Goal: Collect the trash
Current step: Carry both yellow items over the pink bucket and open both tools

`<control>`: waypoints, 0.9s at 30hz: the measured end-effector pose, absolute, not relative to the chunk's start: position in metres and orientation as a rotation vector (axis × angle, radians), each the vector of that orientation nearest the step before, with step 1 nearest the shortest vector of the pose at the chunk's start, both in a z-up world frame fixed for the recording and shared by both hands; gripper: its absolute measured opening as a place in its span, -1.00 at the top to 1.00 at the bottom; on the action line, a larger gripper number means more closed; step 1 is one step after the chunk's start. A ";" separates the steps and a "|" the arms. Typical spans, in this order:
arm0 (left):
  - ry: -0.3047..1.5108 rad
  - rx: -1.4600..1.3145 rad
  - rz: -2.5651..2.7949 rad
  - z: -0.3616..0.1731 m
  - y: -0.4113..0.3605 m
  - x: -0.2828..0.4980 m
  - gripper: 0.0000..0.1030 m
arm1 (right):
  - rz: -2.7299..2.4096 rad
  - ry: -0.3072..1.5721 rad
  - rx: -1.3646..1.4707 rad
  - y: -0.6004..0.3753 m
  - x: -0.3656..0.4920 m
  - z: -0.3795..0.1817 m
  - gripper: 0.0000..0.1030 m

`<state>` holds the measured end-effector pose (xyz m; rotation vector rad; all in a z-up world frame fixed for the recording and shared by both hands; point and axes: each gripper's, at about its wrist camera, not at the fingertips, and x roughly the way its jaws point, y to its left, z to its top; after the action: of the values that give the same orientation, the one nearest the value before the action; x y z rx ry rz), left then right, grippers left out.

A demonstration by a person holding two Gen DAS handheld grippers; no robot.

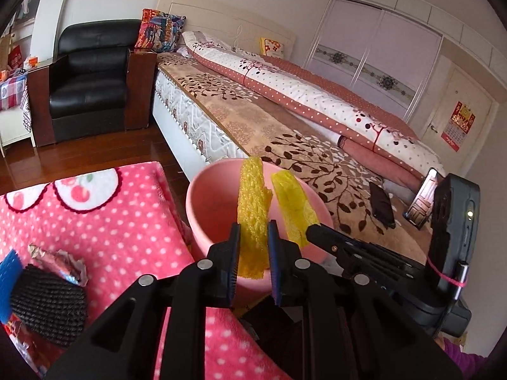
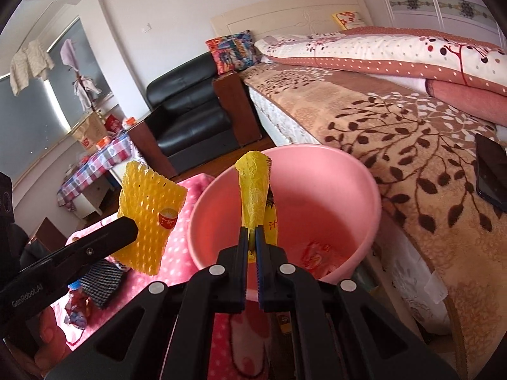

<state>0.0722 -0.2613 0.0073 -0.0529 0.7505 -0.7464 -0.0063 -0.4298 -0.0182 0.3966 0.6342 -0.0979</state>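
Left gripper (image 1: 253,226) clamps the yellow foam net (image 1: 253,212), right gripper (image 2: 251,231) pinches the yellow plastic wrapper (image 2: 253,190), both held over the pink bucket (image 2: 332,171) beside the bed (image 1: 285,126). More crumpled wrappers (image 1: 60,261) lie on the polka-dot blanket (image 1: 126,221), partly cut off.

The right gripper (image 2: 251,237) pinches a crumpled yellow plastic wrapper (image 2: 253,186) that stands upright in front of a pink basin (image 2: 364,196). To the left, the left gripper (image 2: 126,226) grips a yellow foam net sleeve (image 2: 149,209) over a pink dotted blanket (image 2: 180,253). A brown leaf-patterned bed (image 2: 396,126) lies to the right, a black phone (image 2: 491,174) near its right edge. A black armchair (image 2: 190,114) stands behind.
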 end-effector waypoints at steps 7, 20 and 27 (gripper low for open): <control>0.774 -0.021 -0.728 -0.005 -0.286 0.088 0.60 | -0.127 0.658 0.410 -0.444 0.003 -0.034 0.81; 0.765 -0.031 -0.692 -0.001 -0.275 0.083 0.25 | -0.095 0.636 0.402 -0.430 -0.011 -0.028 0.14; 0.730 -0.025 -0.614 0.006 -0.237 0.058 0.25 | -0.022 0.633 0.351 -0.383 -0.026 -0.017 0.05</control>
<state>0.0581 -0.2370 0.0058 -0.0246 0.7301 -0.6142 -0.0260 -0.3826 -0.0174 0.3509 0.6325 -0.0218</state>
